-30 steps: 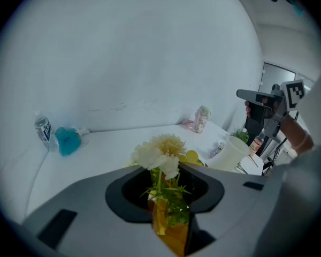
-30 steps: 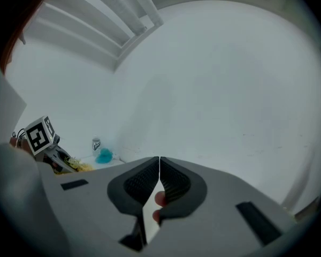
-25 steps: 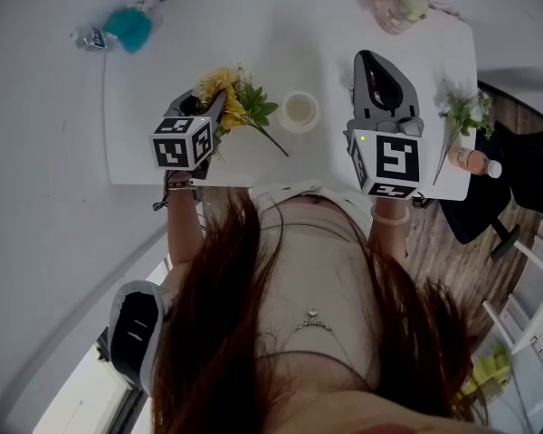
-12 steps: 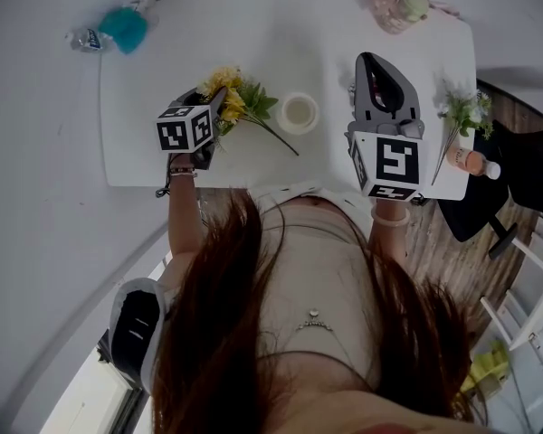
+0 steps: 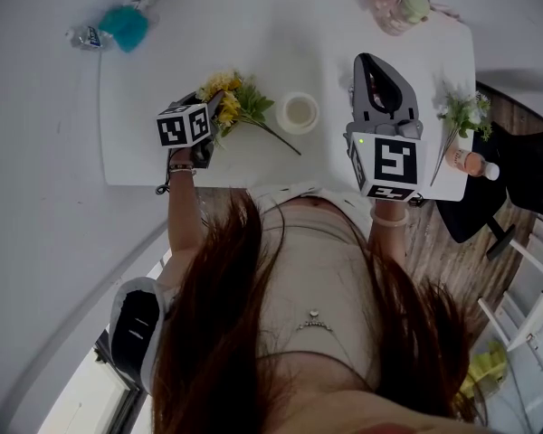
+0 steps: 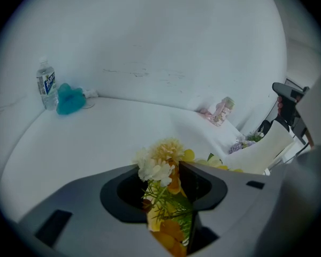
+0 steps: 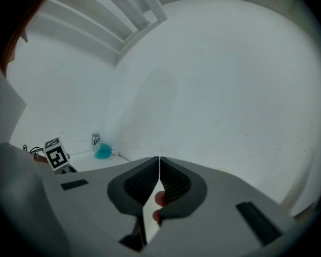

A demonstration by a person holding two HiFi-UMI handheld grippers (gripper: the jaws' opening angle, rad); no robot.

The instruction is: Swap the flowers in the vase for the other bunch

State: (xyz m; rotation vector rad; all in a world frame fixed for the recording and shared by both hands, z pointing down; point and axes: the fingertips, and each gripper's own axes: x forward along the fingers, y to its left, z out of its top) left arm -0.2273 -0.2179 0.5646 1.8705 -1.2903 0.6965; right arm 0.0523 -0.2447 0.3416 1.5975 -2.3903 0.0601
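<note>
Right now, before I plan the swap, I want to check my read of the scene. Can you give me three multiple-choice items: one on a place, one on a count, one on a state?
1. Where is the yellow bunch?
A. On the table, to the person's left of the vase
B. In the vase
C. At the table's right edge

2. How many bunches are in view?
A. One
B. Two
C. Four

3. How is the right tool?
A. Wide open
B. Shut on a stem
C. Shut, empty

Answers:
1 A: the head view shows it lying beside the vase, whose mouth is bare.
2 B: there is the yellow one, plus a green bunch at the right edge.
3 C: its own view shows the pads together with nothing between them.
</note>
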